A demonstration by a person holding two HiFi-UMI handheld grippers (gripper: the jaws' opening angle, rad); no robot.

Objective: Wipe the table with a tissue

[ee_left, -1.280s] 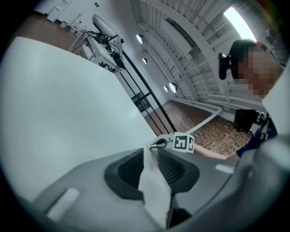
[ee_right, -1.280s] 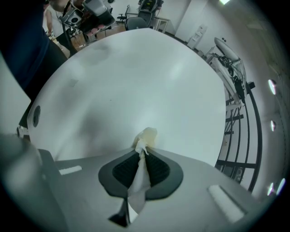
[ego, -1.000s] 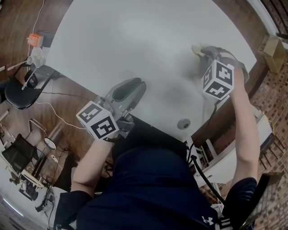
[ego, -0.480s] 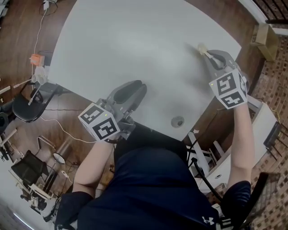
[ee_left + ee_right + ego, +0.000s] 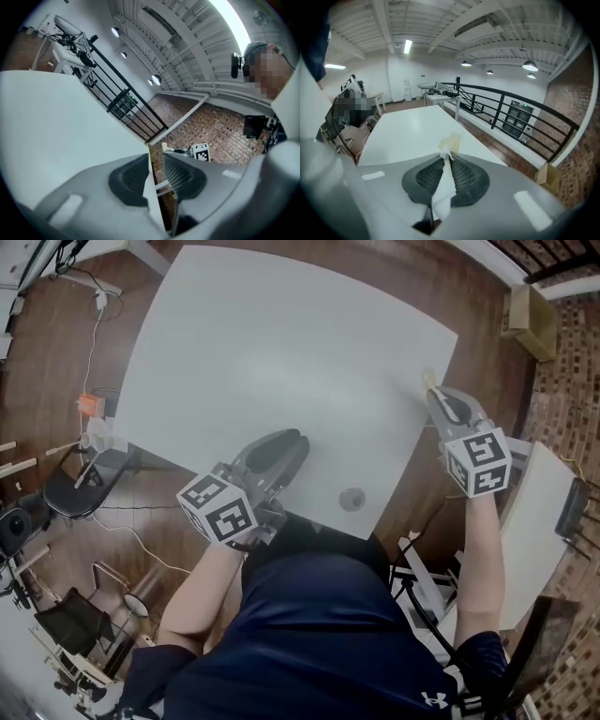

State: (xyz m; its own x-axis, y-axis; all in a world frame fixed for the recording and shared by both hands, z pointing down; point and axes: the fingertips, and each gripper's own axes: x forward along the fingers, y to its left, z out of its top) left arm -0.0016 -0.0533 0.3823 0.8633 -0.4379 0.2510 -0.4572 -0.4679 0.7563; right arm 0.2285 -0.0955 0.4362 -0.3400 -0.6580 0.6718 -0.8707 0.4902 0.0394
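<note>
White crumpled tissue (image 5: pixel 444 187) sits pinched between the right gripper (image 5: pixel 447 161) fingers (head view shows only its tip); left gripper (image 5: pixel 157 164) fingers stand slightly apart, empty, white table (image 5: pixel 281 352) beyond them.

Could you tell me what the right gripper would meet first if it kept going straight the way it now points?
Probably the white table: the right gripper, shut on the tissue, points low across its top. Depth is unclear.

Left claw (image 5: pixel 289 440), jaws a sliver apart with nothing between them, points forward from a bent forearm; right claw (image 5: pixel 435 396), on an arm stretched forward, is clamped on a tissue (image 5: pixel 428 379).
</note>
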